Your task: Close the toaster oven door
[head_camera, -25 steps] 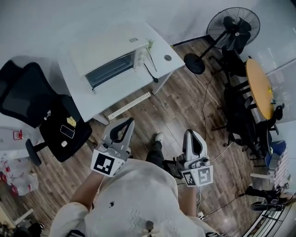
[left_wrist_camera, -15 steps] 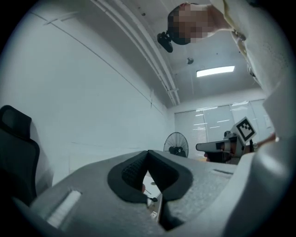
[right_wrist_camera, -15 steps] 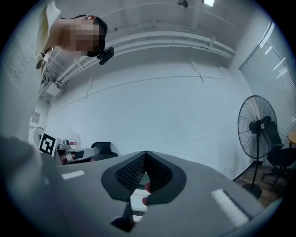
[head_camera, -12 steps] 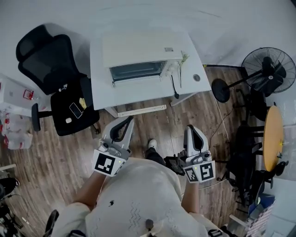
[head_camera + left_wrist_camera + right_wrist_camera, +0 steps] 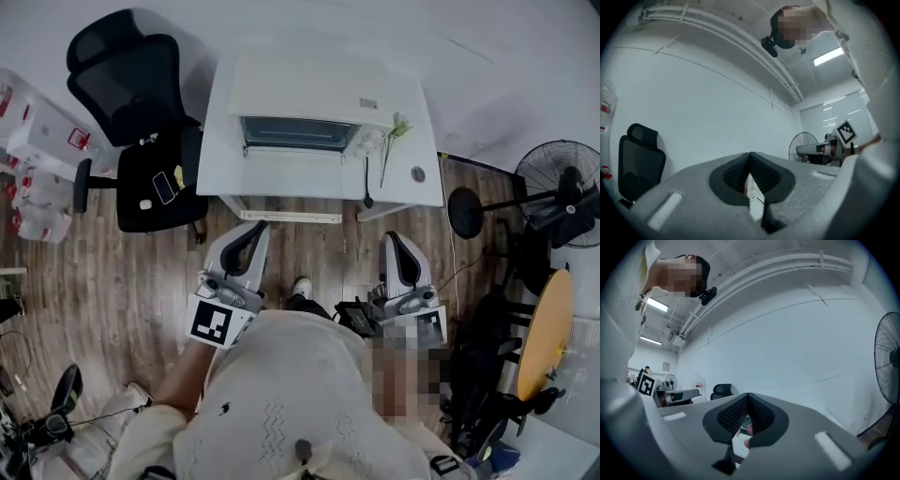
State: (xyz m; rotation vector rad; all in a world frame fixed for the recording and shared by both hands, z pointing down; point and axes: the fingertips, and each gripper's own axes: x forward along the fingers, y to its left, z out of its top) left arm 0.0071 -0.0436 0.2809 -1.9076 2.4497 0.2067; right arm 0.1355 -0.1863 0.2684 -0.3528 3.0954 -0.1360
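Observation:
The white toaster oven (image 5: 309, 94) stands on a white table (image 5: 422, 192) at the top centre of the head view, its dark glass front (image 5: 300, 134) facing me. A pale panel seems to lie flat in front of that opening; I cannot tell for sure that it is the door. My left gripper (image 5: 253, 230) and right gripper (image 5: 395, 238) are held low over the wooden floor, a good way short of the table, both pointing at it. Each is shut with nothing between its pads, as the left gripper (image 5: 750, 155) and right gripper (image 5: 748, 396) show in their own views.
A black office chair (image 5: 141, 94) with a phone on its seat stands left of the table. A standing fan (image 5: 562, 192) and a round wooden table (image 5: 546, 328) are at the right. A green sprig (image 5: 392, 136) lies beside the oven. White boxes (image 5: 37, 141) sit at far left.
The head view has swung round, so the oven and table now sit centred at the top instead of upper left. Both grippers keep their place before the body and stay shut.

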